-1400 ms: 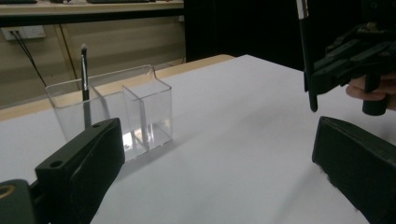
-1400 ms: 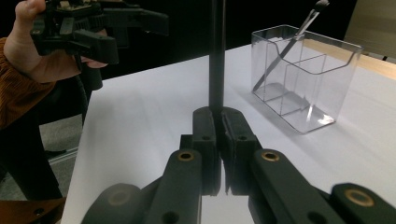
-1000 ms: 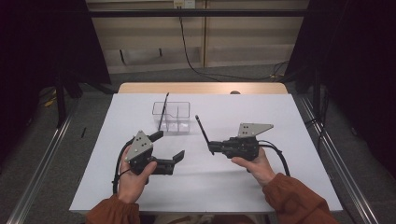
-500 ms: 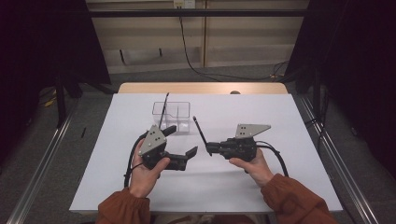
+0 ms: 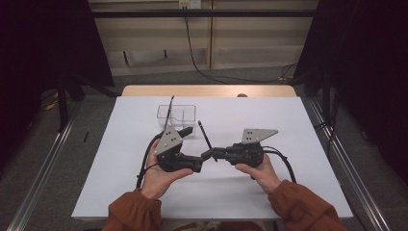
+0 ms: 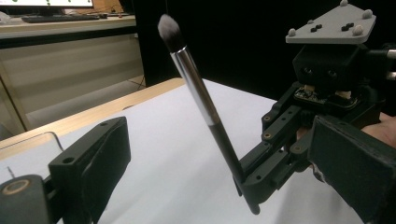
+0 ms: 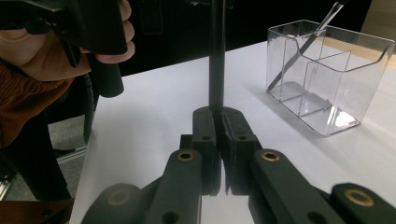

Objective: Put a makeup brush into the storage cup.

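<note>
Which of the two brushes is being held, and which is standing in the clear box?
The right gripper clamps the black-handled makeup brush. The other brush leans in the clear box, untouched.

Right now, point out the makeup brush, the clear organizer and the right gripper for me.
makeup brush [image 6: 194, 88], left gripper view, on its silver ferrule.
clear organizer [image 7: 348, 79], right gripper view, on its near wall.
right gripper [image 7: 217, 126], right gripper view, where its jaws clamp the handle.
</note>
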Available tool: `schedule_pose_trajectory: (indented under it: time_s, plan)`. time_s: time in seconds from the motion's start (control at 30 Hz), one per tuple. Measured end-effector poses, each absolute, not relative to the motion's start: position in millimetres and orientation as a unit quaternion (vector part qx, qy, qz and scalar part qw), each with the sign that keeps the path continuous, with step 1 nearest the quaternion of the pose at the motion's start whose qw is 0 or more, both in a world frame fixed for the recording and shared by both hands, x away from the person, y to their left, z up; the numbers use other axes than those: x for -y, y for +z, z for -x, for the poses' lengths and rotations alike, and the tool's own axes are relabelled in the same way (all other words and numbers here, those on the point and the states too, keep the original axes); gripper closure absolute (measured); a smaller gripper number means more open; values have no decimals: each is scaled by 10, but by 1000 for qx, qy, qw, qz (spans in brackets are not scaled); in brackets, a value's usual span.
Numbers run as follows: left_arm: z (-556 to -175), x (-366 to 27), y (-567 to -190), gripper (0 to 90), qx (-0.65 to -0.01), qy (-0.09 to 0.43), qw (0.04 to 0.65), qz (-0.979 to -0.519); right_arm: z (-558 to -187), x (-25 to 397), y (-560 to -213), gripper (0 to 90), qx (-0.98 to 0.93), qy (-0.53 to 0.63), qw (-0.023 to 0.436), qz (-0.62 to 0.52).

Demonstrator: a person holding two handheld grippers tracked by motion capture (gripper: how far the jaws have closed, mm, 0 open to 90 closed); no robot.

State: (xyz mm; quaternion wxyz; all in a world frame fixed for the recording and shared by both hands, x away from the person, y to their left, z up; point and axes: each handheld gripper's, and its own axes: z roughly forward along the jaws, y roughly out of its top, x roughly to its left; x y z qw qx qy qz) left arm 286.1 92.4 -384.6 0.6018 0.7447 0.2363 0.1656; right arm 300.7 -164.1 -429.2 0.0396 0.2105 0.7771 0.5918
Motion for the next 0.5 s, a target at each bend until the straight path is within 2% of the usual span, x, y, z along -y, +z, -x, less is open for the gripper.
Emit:
schedule_pose_trajectory:
  time_s: [0.3,0.5]
  plan:
    - [-2918,-911,-3857,297,-244,166,605,-739,-2997,1630,-4295,845,-776,594,39,-208]
    - [-2926,-899,-3860,398,-247,162,608,-737,-2999,1639,-4304,845,-777,592,39,-209]
